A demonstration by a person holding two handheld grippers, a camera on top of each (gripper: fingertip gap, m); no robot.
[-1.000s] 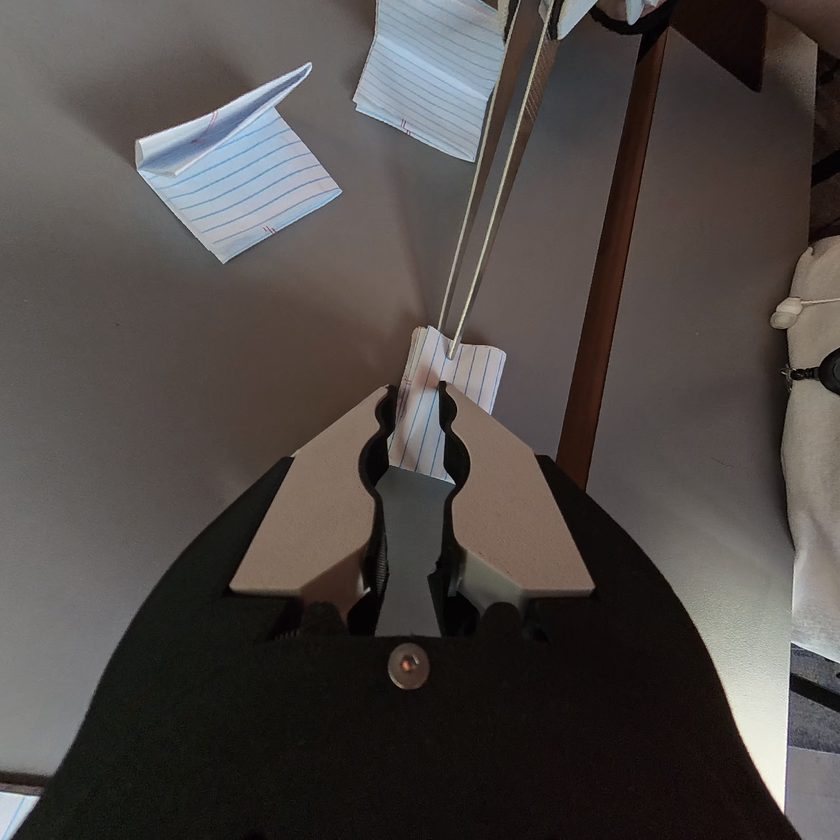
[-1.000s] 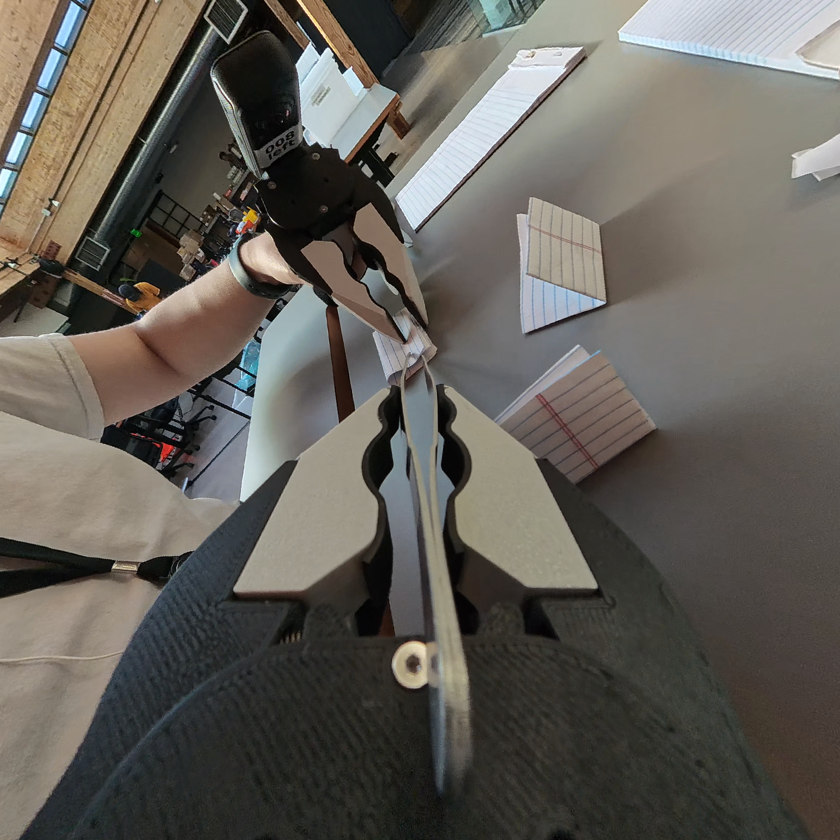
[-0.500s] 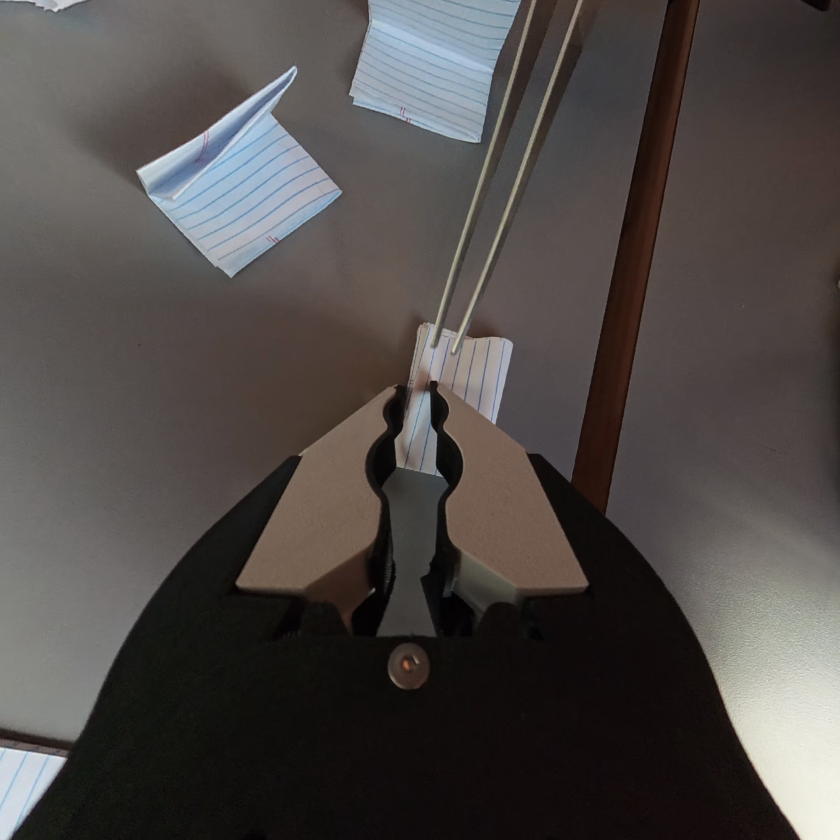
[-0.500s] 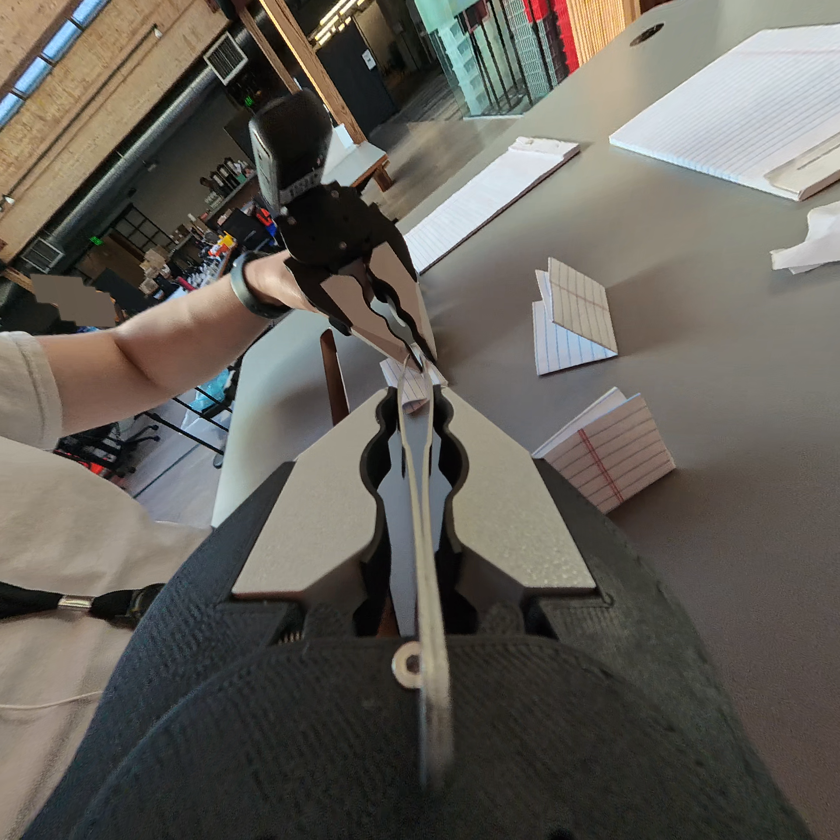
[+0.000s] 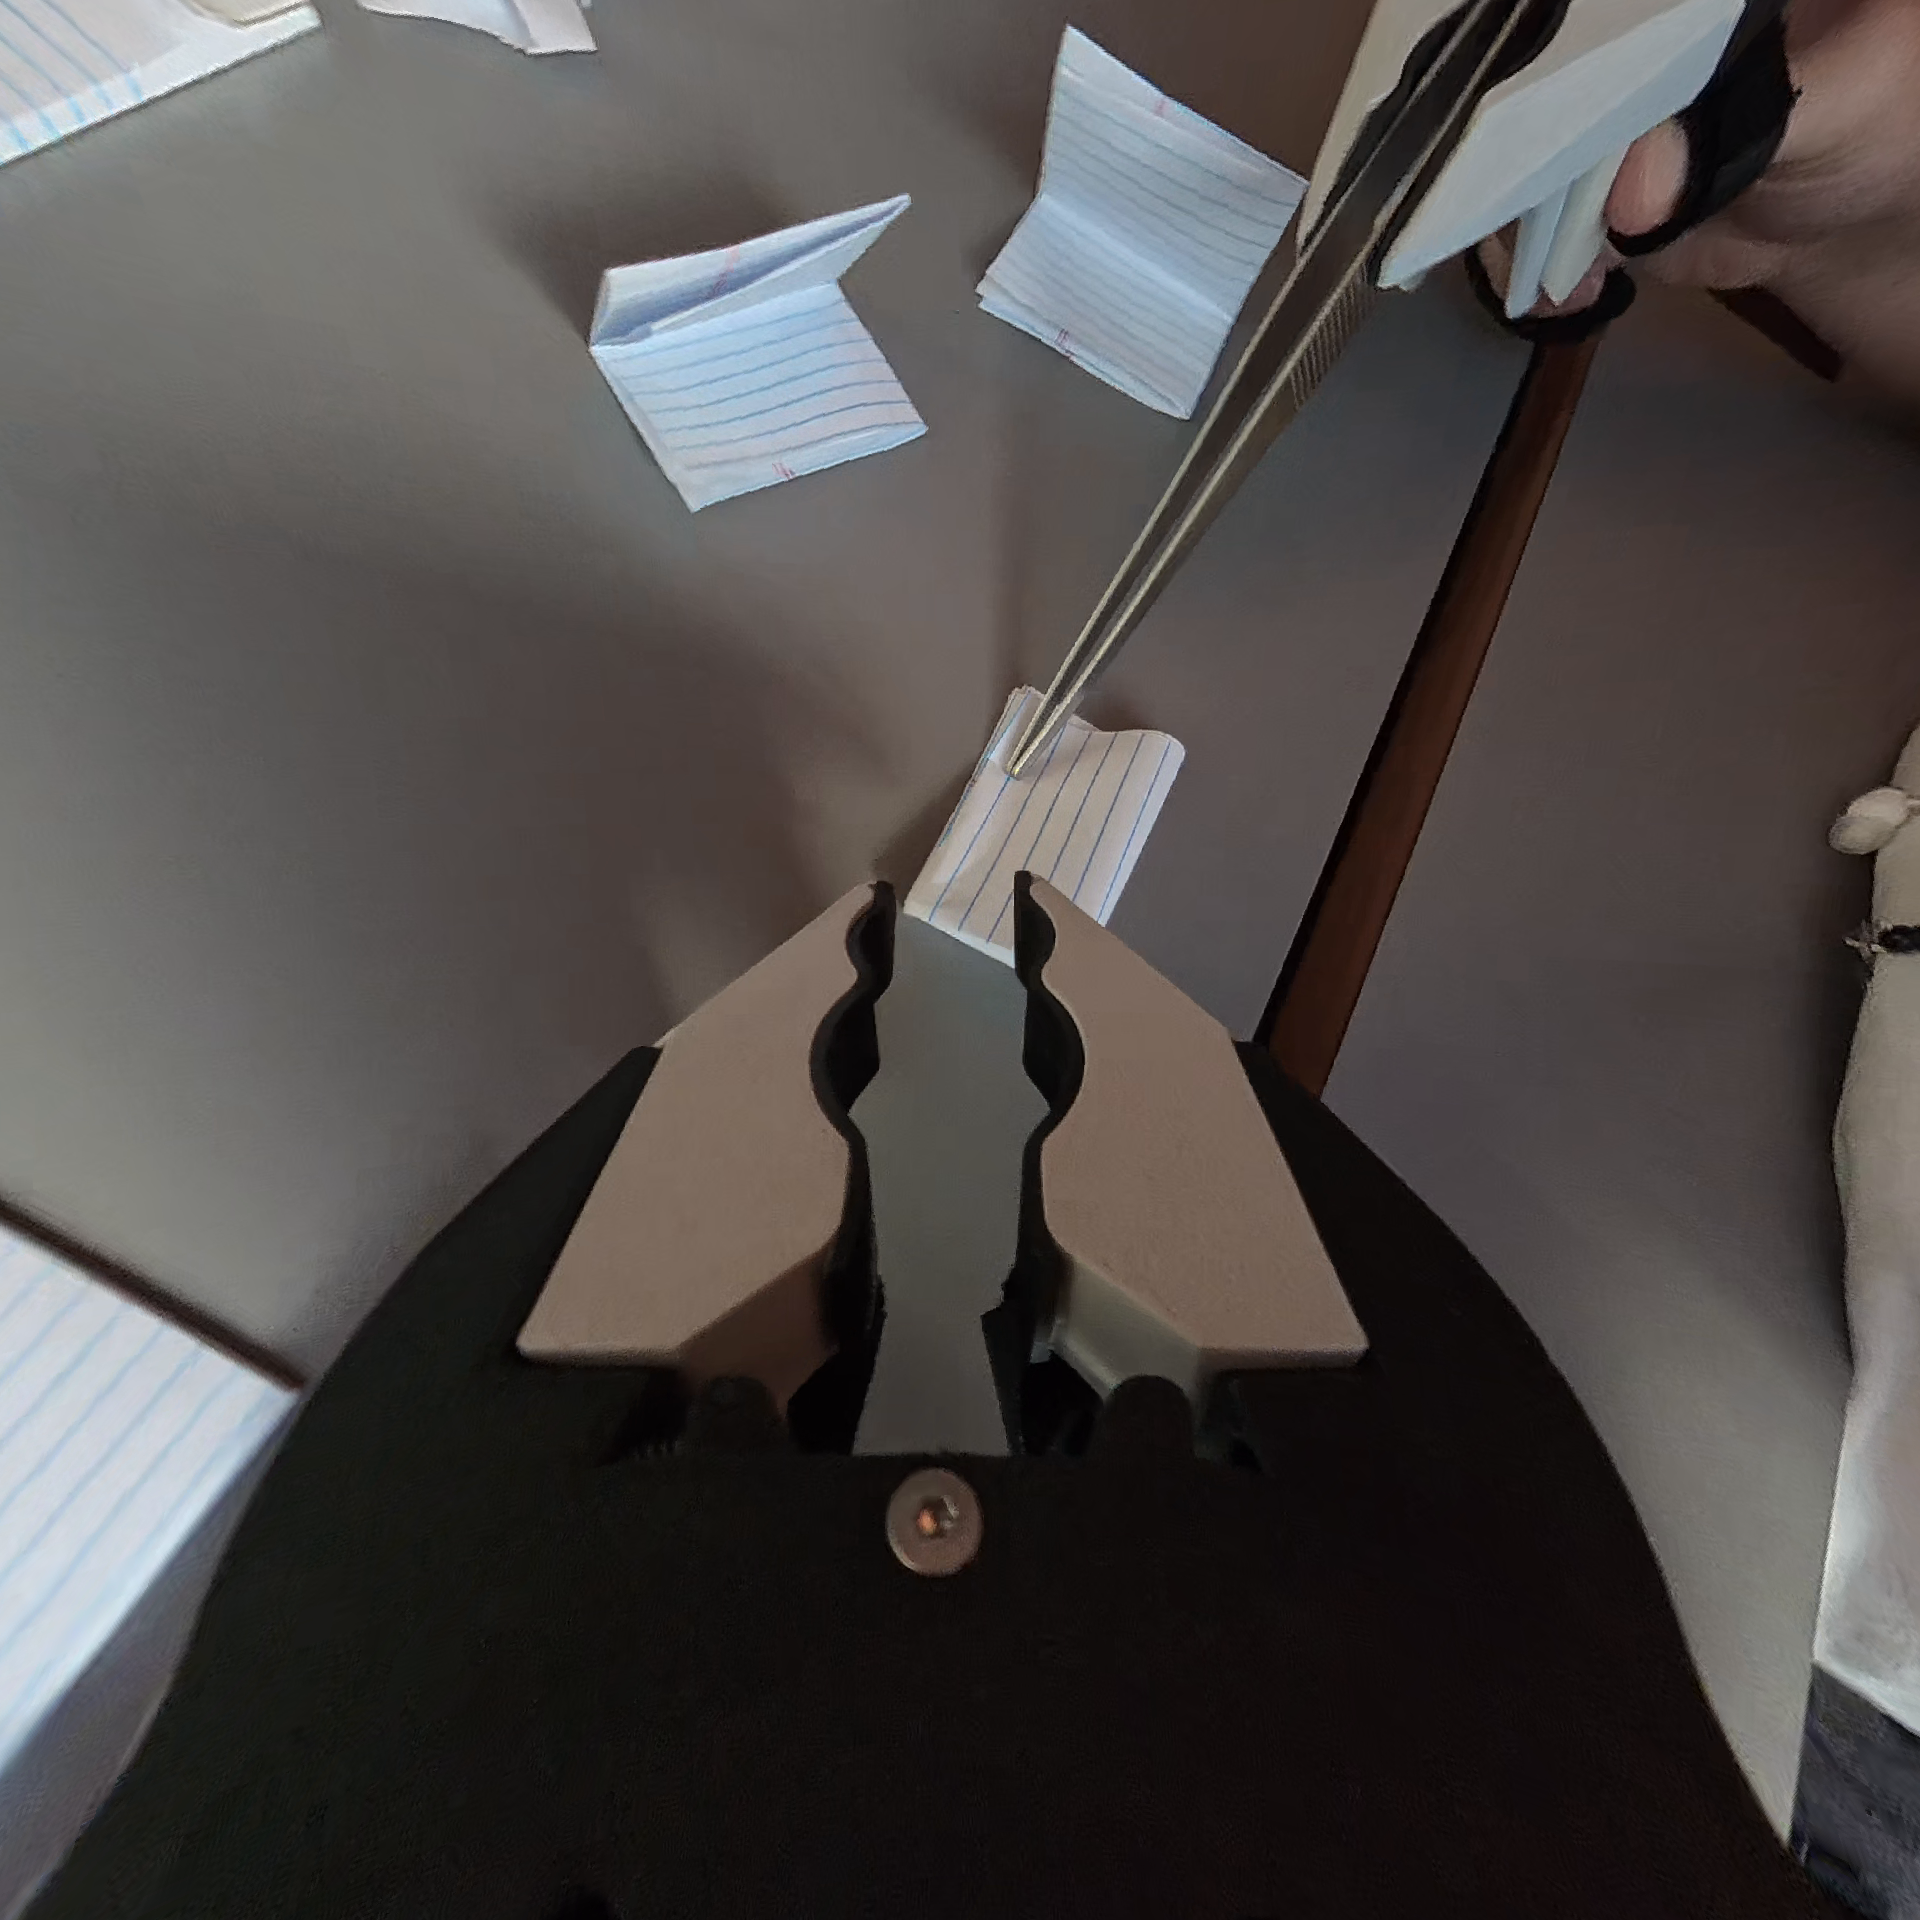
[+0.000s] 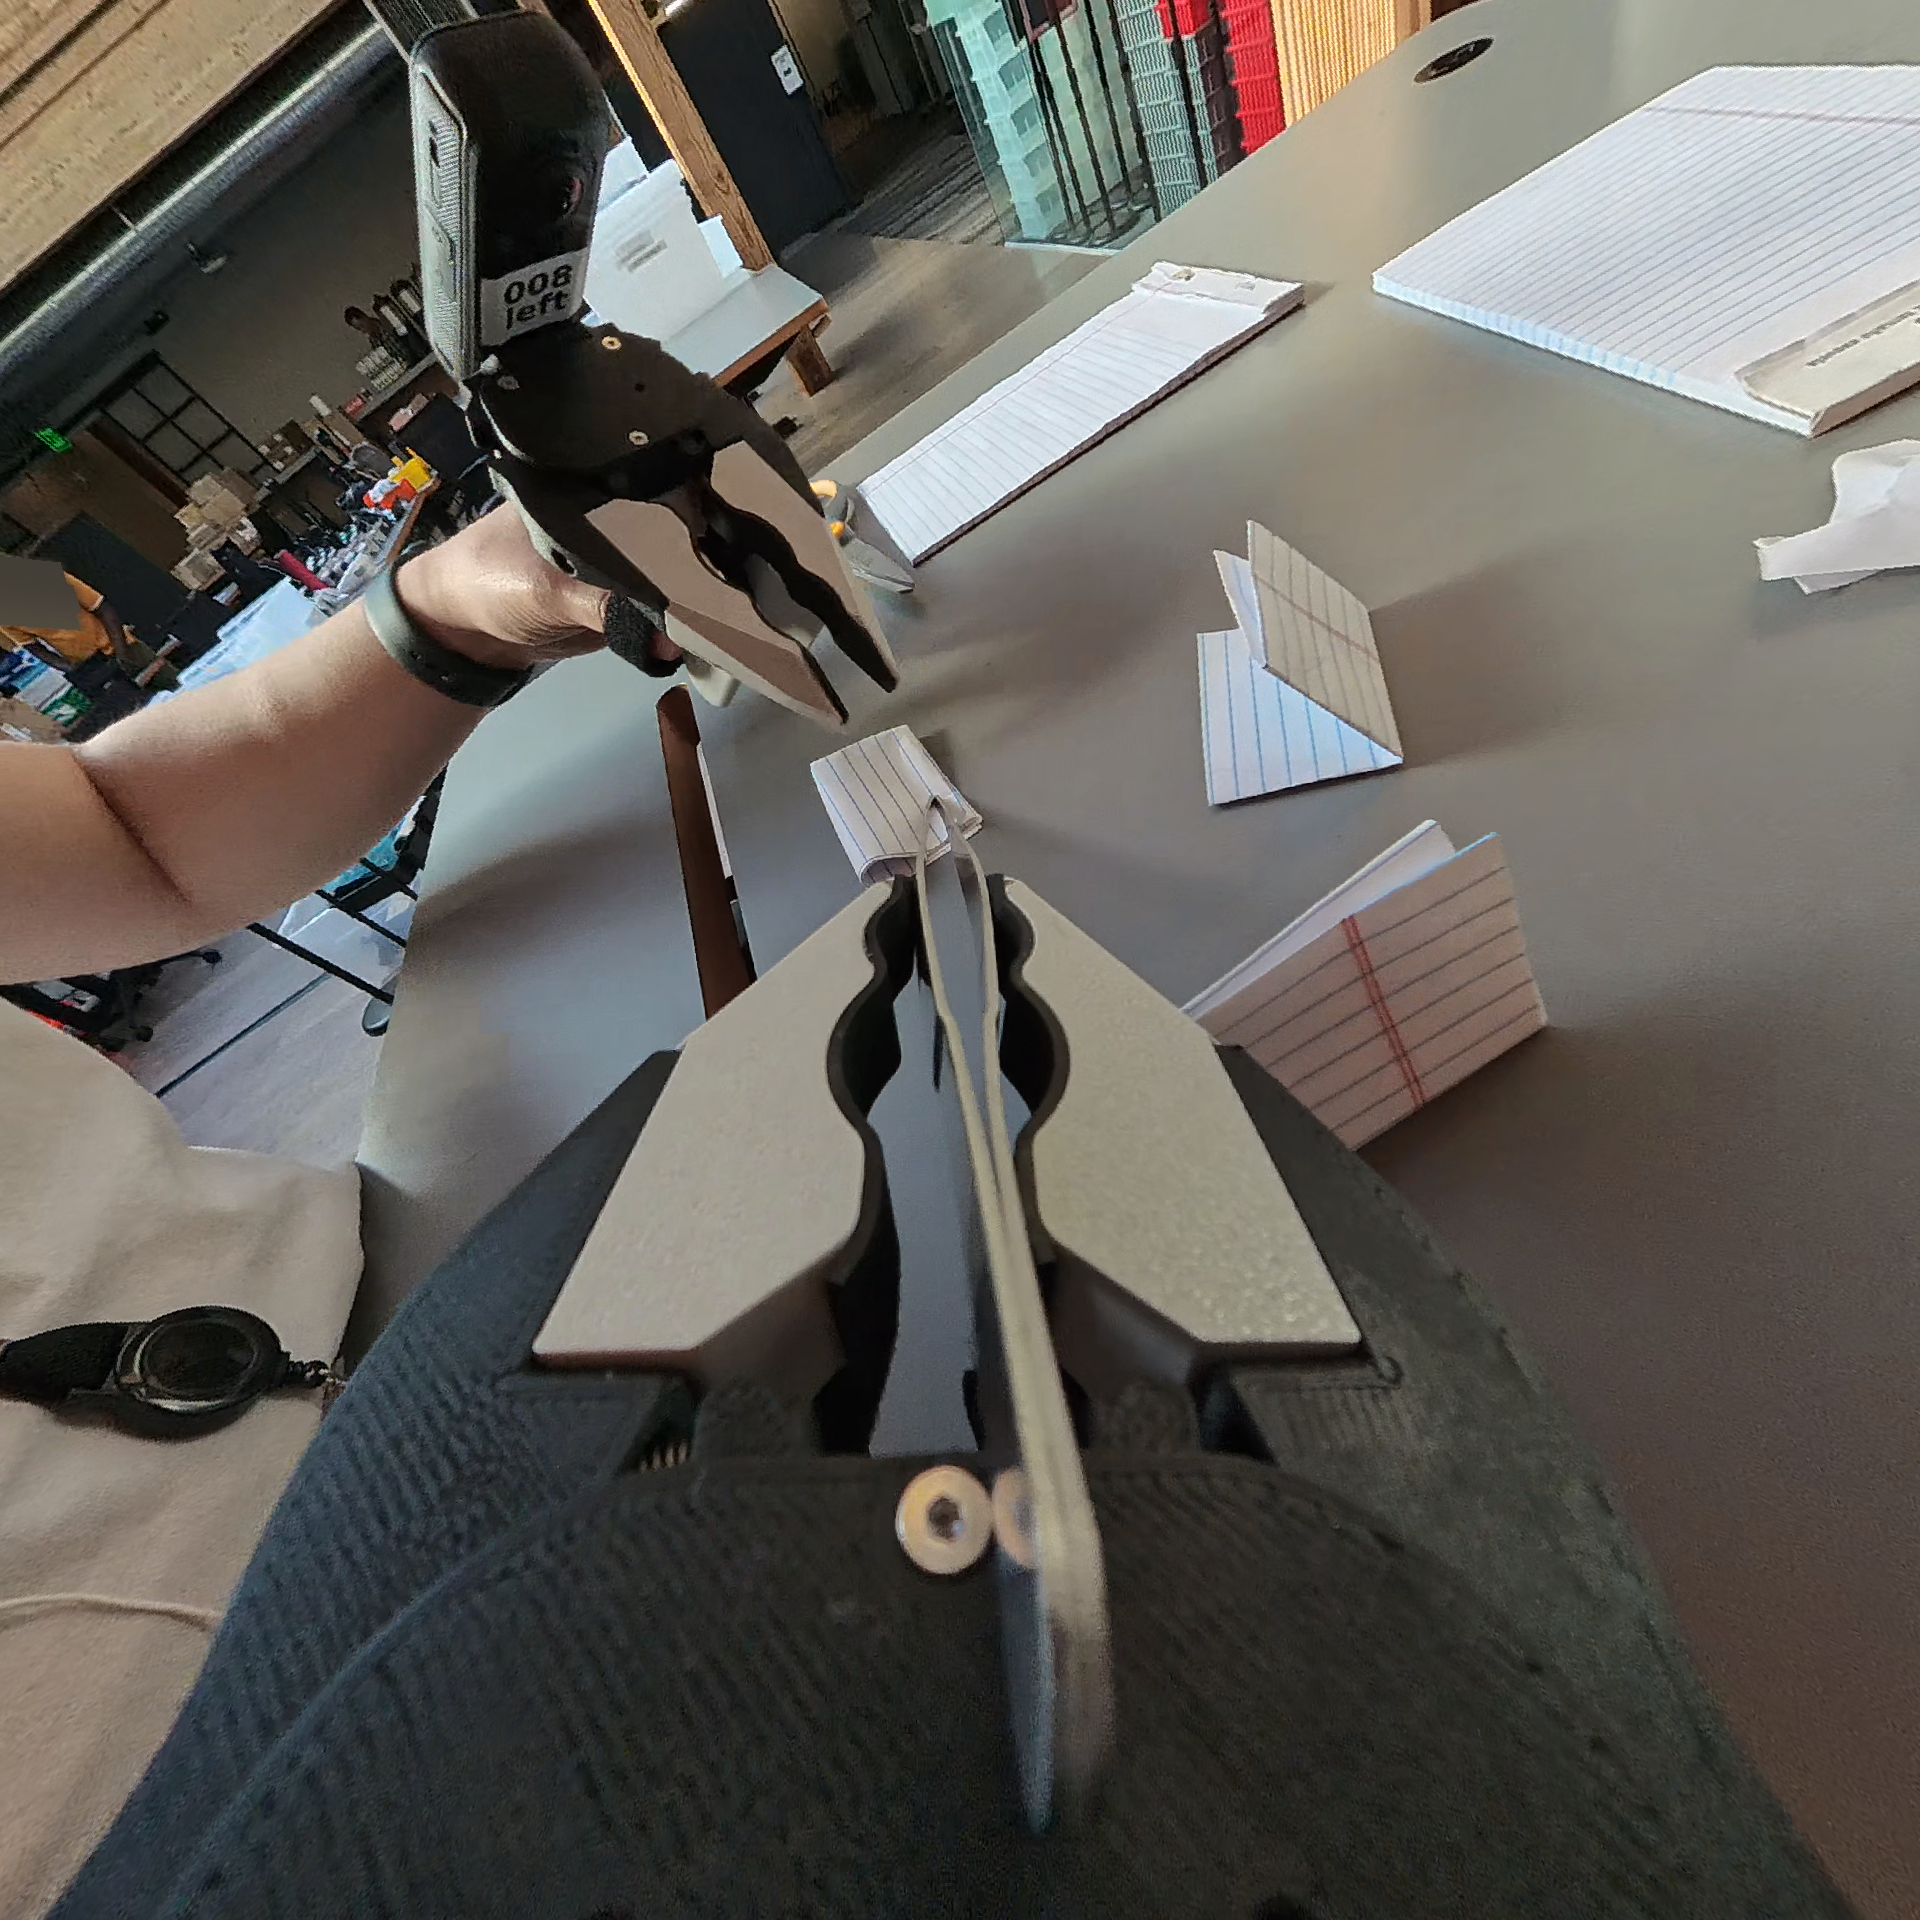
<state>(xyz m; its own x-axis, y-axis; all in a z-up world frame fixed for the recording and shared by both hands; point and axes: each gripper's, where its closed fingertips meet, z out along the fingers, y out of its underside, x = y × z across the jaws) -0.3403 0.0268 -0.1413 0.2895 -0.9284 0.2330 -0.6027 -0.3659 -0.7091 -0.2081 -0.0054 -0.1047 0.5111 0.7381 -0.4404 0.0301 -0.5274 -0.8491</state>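
**Tweezers Pressing on a Small Folded Paper**

The right gripper (image 6: 951,894) is clamping a pair of long metal tweezers (image 6: 971,1060) between its fingers, with the jaws closed on the shaft. The tweezer tips are resting on the small folded paper (image 5: 1049,831), which is lying flat on the grey table (image 5: 364,675) near its front edge, beside a brown wooden strip (image 5: 1423,665).

The left gripper (image 5: 954,899) is hanging just above and in front of that paper. Its jaws are standing apart and are holding nothing; in the right wrist view it is clear of the paper.

Two larger folded sheets (image 5: 758,358) are sitting half open farther back on the table, well apart from the small paper. Lined notepads (image 6: 1081,400) are lying beyond them, and a crumpled scrap (image 6: 1849,530) is lying at the right edge.
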